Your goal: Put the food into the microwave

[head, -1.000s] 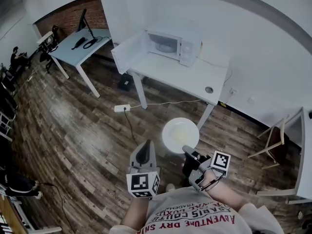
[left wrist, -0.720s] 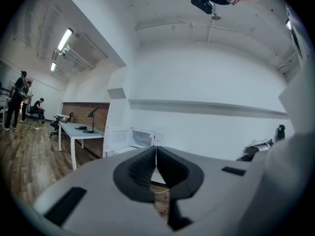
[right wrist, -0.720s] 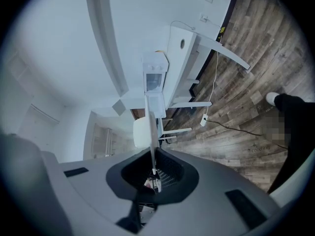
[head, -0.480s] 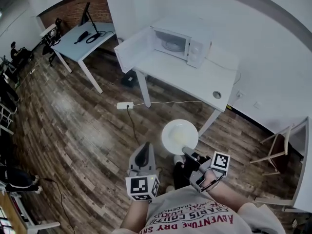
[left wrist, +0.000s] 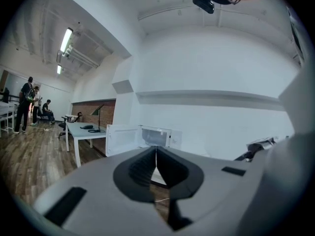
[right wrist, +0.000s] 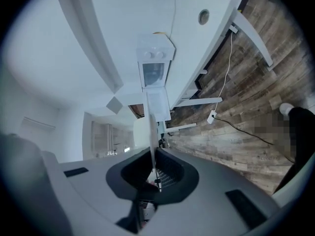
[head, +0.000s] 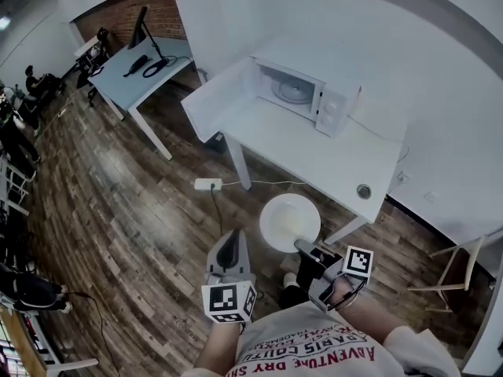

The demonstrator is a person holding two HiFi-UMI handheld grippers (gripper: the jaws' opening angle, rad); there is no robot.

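Floor toward 12 o'clock, up to the table (head: 318, 154): open boards, free passage.
Low obstacles at 11 o'clock: power strip (head: 208, 184) with its cable (head: 267, 182) trailing under the table, and the table leg (head: 239, 162) just behind.
Microwave (head: 330, 104) at 12 o'clock: mouth unblocked, only the turntable (head: 296, 91) inside.
Door (head: 222, 100) swung wide to 10 o'clock of the mouth.
Tabletop before the mouth bare.
Plate (head: 289, 221) in the right claw (head: 302, 247) juts toward 12 o'clock.
Chair (head: 452, 267) at 3 o'clock, well apart.

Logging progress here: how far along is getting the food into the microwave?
Done: the microwave door stands open. In hand: the right gripper grips the plate by its rim, over the floor short of the table. The left gripper is shut, empty. Left: reach the microwave and set the plate inside.
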